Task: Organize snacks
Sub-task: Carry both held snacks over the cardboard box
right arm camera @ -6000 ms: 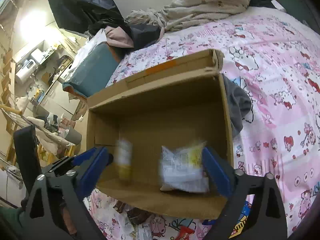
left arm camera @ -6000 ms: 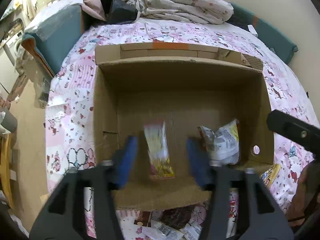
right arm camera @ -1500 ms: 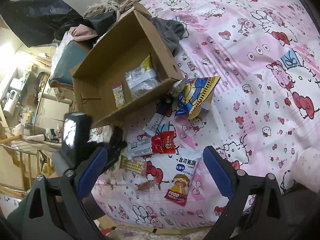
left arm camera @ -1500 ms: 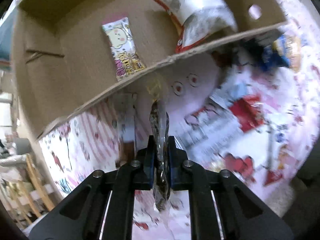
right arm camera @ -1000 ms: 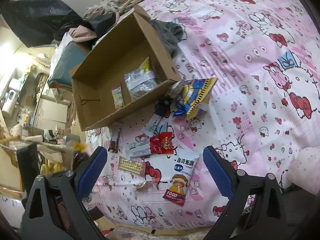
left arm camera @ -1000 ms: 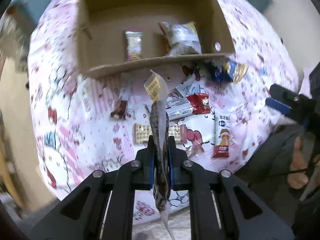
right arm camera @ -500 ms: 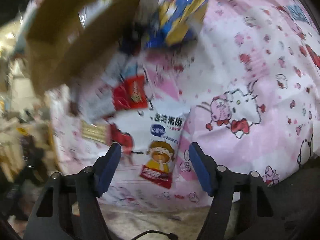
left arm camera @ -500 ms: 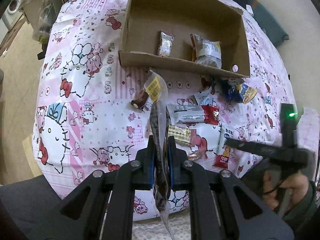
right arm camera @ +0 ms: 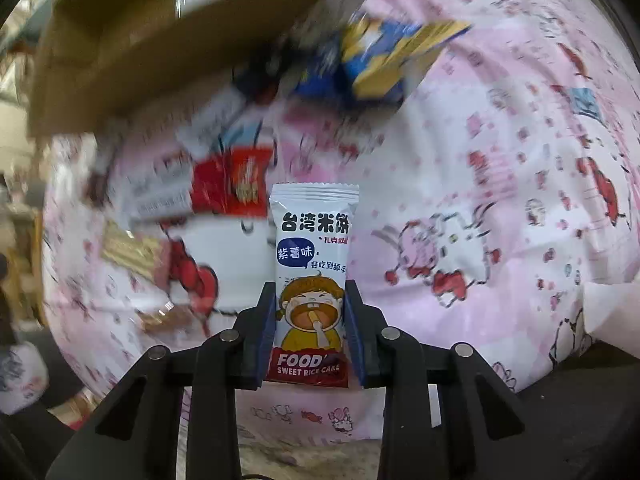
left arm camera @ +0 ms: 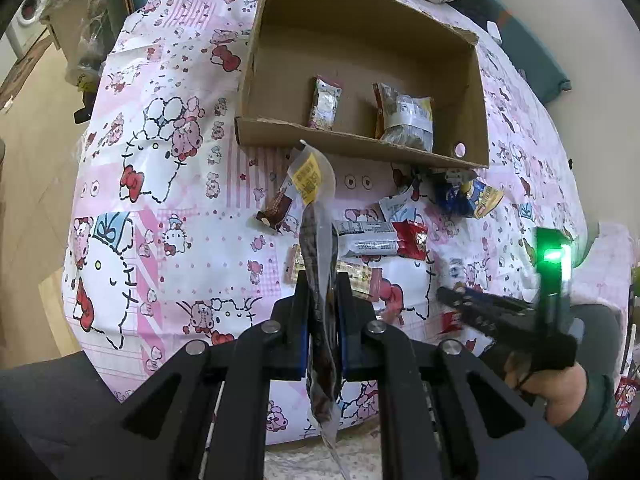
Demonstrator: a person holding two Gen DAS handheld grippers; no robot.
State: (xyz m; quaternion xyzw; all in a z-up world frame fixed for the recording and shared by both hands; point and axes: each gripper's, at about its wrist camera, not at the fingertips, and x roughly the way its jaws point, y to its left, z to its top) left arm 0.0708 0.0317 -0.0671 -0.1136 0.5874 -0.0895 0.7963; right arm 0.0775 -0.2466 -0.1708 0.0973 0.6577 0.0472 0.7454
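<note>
My left gripper point(left arm camera: 322, 304) is shut on a clear snack bag point(left arm camera: 316, 216) with dark contents and a yellow label, held up above the pink bedspread in front of the cardboard box point(left arm camera: 360, 144). Two packets point(left arm camera: 325, 104) point(left arm camera: 406, 120) lie inside the box. In the right wrist view my right gripper point(right arm camera: 310, 292) points down at the bed. Its jaws are closing, and the blue pads point(right arm camera: 270, 320) press both sides of a white sweet rice cake packet point(right arm camera: 314, 240). That packet stays sharp while the background blurs. The right gripper point(left arm camera: 452, 296) also shows low on the right in the left wrist view.
Loose snacks lie on the bedspread before the box: a blue-yellow bag point(left arm camera: 468, 196), a red packet point(left arm camera: 410, 234), a white-grey wrapper point(left arm camera: 366, 234), a brown bar point(left arm camera: 276, 208) and a wafer pack point(left arm camera: 352, 272). A person's hand point(left arm camera: 560, 388) holds the right gripper. Floor lies left of the bed.
The right gripper has dropped to the bed and its jaws have narrowed from wide apart onto the rice cake packet. The left gripper, still holding its bag, has drawn back from the box.
</note>
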